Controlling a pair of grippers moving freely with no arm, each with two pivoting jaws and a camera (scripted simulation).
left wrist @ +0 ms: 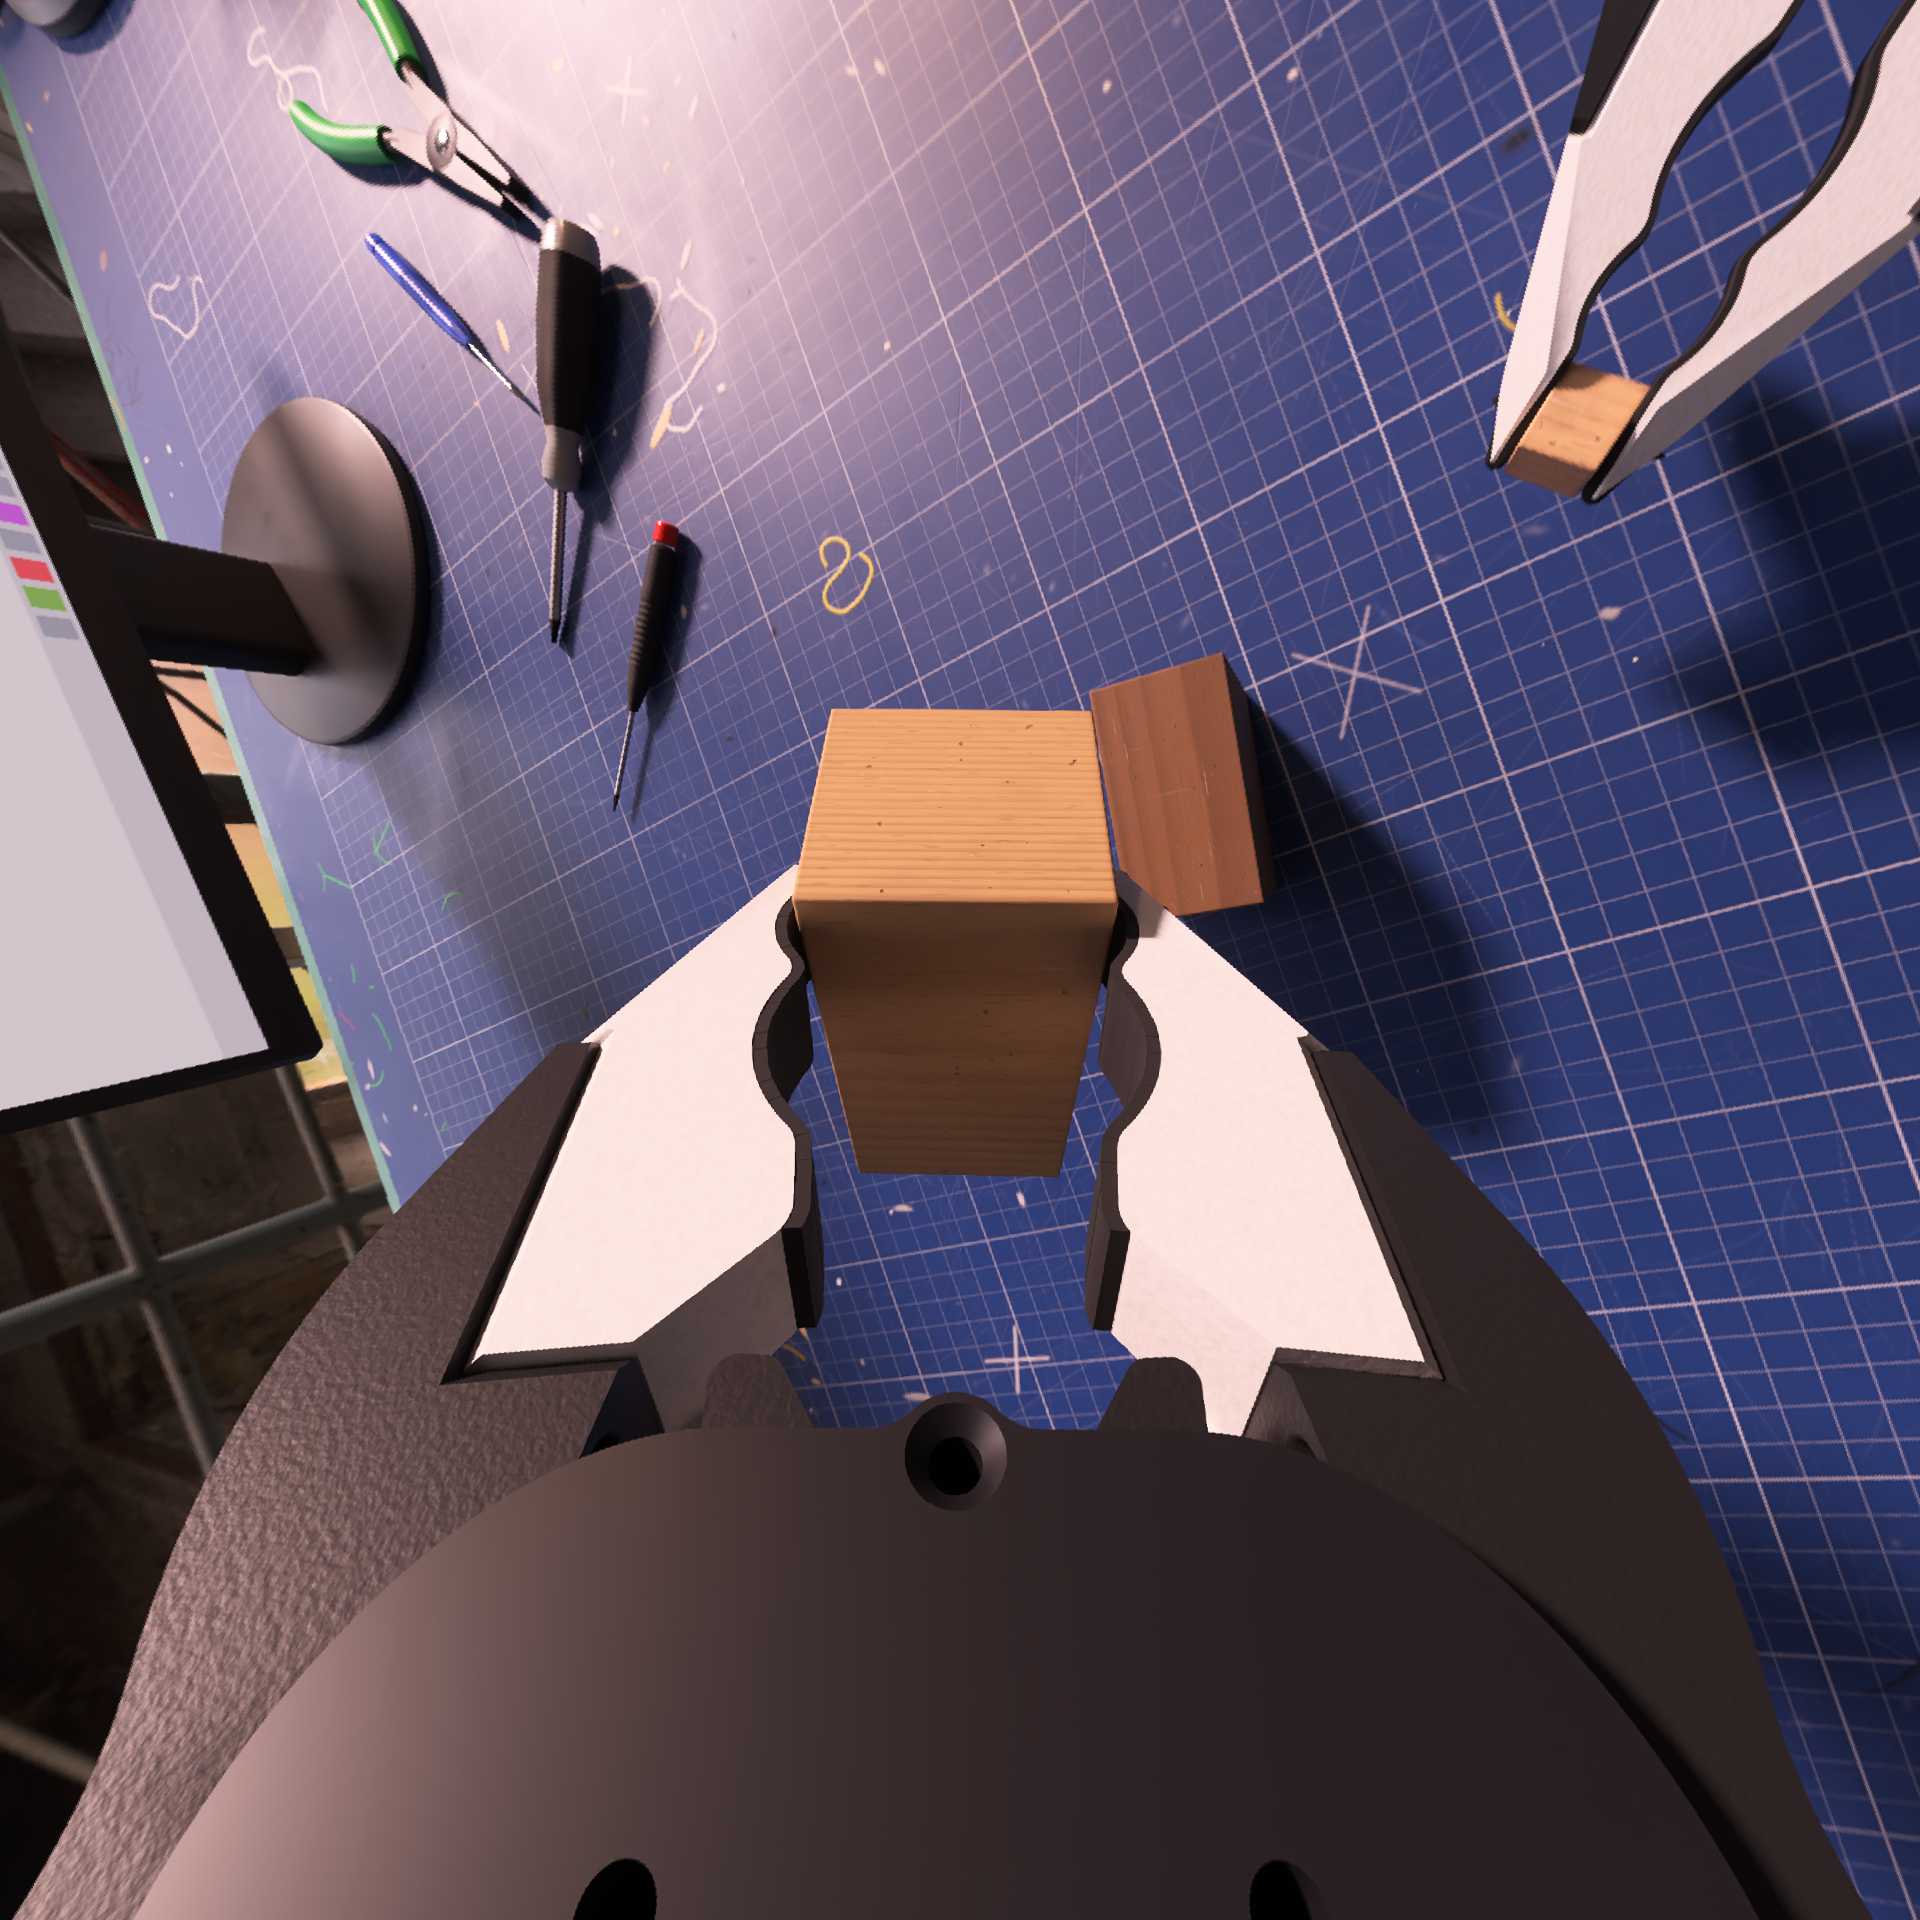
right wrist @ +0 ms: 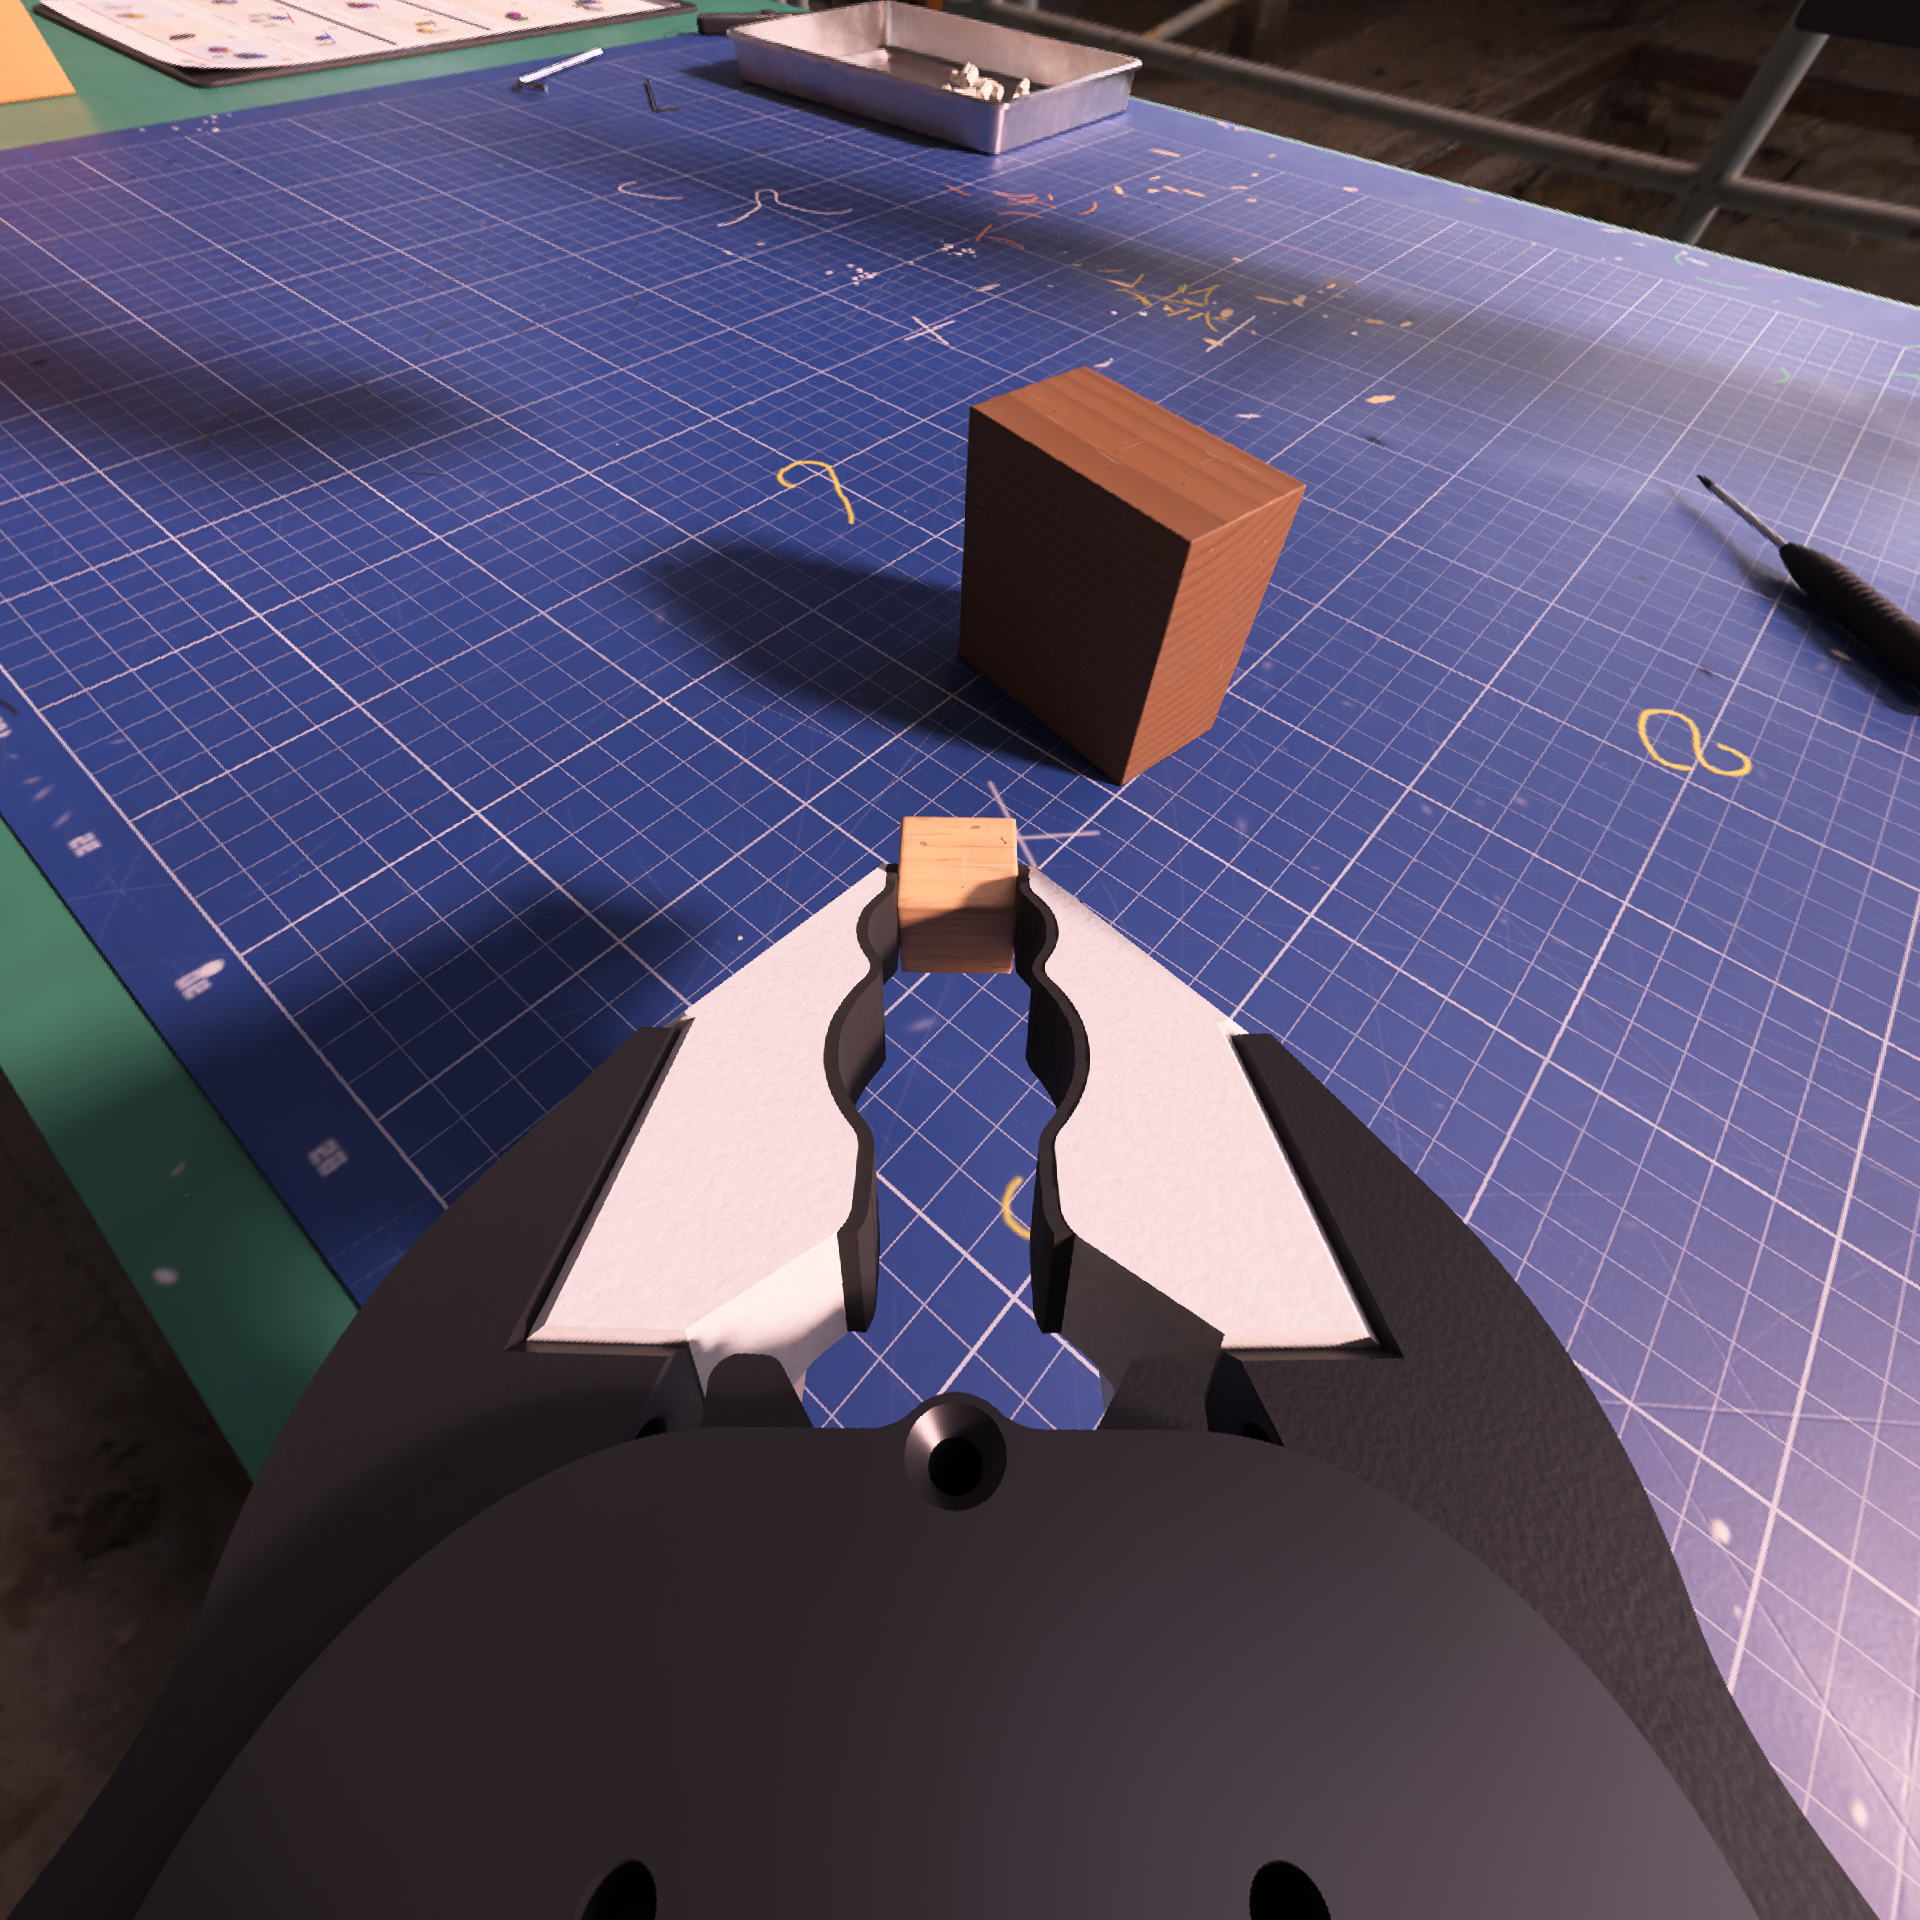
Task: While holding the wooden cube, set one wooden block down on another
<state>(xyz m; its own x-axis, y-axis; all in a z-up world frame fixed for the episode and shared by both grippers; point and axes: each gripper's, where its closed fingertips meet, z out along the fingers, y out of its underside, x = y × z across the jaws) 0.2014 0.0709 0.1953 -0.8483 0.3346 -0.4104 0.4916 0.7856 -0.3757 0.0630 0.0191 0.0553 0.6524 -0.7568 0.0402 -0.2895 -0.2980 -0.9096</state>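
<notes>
My left gripper [left wrist: 954, 914] is shut on a light wooden block [left wrist: 954, 810] and holds it above the blue cutting mat [left wrist: 1455, 935]. A darker brown wooden block [left wrist: 1179, 790] stands on the mat just right of it and beyond. My right gripper [right wrist: 956, 883] is shut on a small light wooden cube [right wrist: 956, 894], held above the mat. The brown block [right wrist: 1112, 582] stands a short way ahead of it. In the left wrist view the right gripper [left wrist: 1548, 473] shows at the upper right with the cube [left wrist: 1574, 431] between its fingertips.
Green-handled pliers [left wrist: 416, 125], a blue pen [left wrist: 436, 312], a black screwdriver [left wrist: 566, 395], a small red-capped screwdriver [left wrist: 644, 644] and a monitor's round base [left wrist: 322, 571] lie at the left. A metal tray [right wrist: 935, 73] sits at the mat's far edge. A dark screwdriver [right wrist: 1839, 592] lies at the right.
</notes>
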